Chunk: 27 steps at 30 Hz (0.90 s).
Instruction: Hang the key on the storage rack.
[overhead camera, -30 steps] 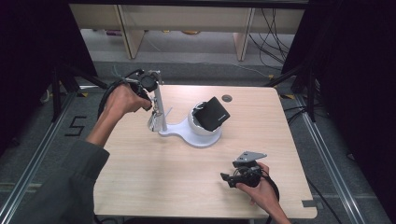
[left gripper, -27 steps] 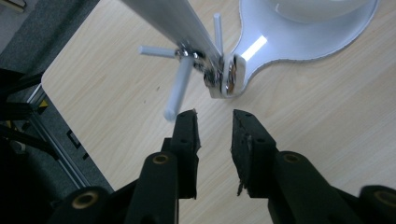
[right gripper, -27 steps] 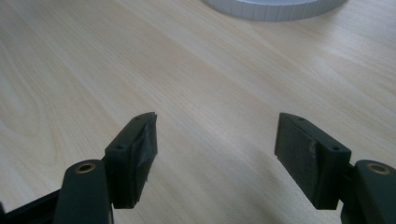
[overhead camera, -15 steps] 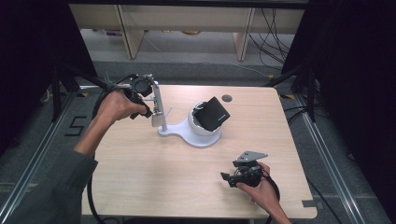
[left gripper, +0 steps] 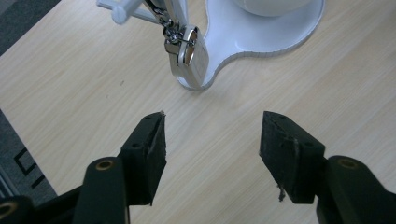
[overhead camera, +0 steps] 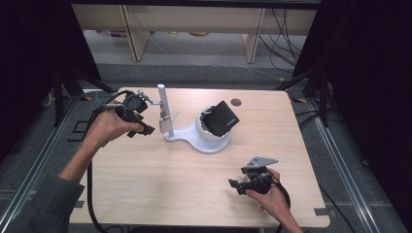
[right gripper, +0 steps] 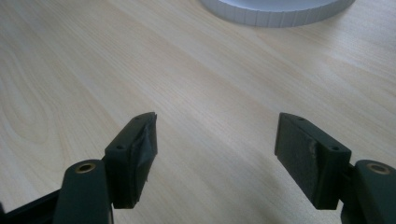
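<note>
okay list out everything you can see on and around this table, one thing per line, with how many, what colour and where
table: one, light wood, centre of the high view
stand: one, white, flat base with an upright post, on the far middle of the table
dome: one, white, on the round end of the stand's base
black block: one, black, tilted on top of the dome
padlock: one, silver metal, hanging beside the post, low against the stand's base
round hole: one, dark, in the tabletop near the far edge
shelving: pale wood, on the floor beyond the table
cables: several, black, on the floor at the far right
left tool: one, black, jaws open, close to the padlock
right tool: one, black, jaws open, low over the table's near right
</note>
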Motion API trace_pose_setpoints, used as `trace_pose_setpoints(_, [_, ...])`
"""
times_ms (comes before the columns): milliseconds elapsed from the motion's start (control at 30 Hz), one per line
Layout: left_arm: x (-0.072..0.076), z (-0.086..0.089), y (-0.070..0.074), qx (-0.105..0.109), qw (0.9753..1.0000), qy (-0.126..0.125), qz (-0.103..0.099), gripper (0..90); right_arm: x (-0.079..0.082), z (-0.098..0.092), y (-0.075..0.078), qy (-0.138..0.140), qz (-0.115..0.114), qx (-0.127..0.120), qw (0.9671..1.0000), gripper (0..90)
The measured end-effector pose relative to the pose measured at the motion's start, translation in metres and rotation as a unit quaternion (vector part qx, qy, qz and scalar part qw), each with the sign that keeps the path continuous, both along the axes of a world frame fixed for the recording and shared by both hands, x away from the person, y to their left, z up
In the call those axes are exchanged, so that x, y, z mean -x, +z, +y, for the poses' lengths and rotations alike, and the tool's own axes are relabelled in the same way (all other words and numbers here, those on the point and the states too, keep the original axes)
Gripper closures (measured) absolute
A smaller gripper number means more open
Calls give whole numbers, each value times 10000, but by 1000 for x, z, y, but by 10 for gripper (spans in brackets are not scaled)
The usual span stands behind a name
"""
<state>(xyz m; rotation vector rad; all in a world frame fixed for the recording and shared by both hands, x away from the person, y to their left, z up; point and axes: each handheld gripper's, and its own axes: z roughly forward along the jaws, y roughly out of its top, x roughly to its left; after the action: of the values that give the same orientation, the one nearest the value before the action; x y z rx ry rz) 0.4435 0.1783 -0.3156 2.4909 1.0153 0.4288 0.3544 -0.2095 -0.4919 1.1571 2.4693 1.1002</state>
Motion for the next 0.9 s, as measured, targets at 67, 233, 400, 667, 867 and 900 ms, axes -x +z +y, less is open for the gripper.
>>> trace_pose_setpoints(67, [3, 3, -4, 128, 9999, -30, 29, 383, -1, 1, -1, -11, -73, -69, 9999, 308])
trace_pose_setpoints(233, [11, 12, -18, 221, 9997, -70, 36, 371, -1, 1, 0, 78, -28, 19, 10000, 308])
trace_pose_setpoints(400, [20, 18, -30, 365, 9993, -87, 17, 339, -1, 1, 0, 42, -10, 6, 10000, 307])
trace_pose_setpoints(667, [29, 15, -43, 603, 9981, -140, -6, 315, -1, 2, -1, 29, 15, -21, 10000, 307])
trace_pose_setpoints(867, [39, 11, -55, 859, 9960, -222, -110, 287, -3, 0, -1, 69, -46, -39, 10000, 307])
trace_pose_setpoints(900, [39, 11, -55, 859, 9960, -222, -110, 283, -3, 0, -1, 72, -47, -49, 10000, 307])
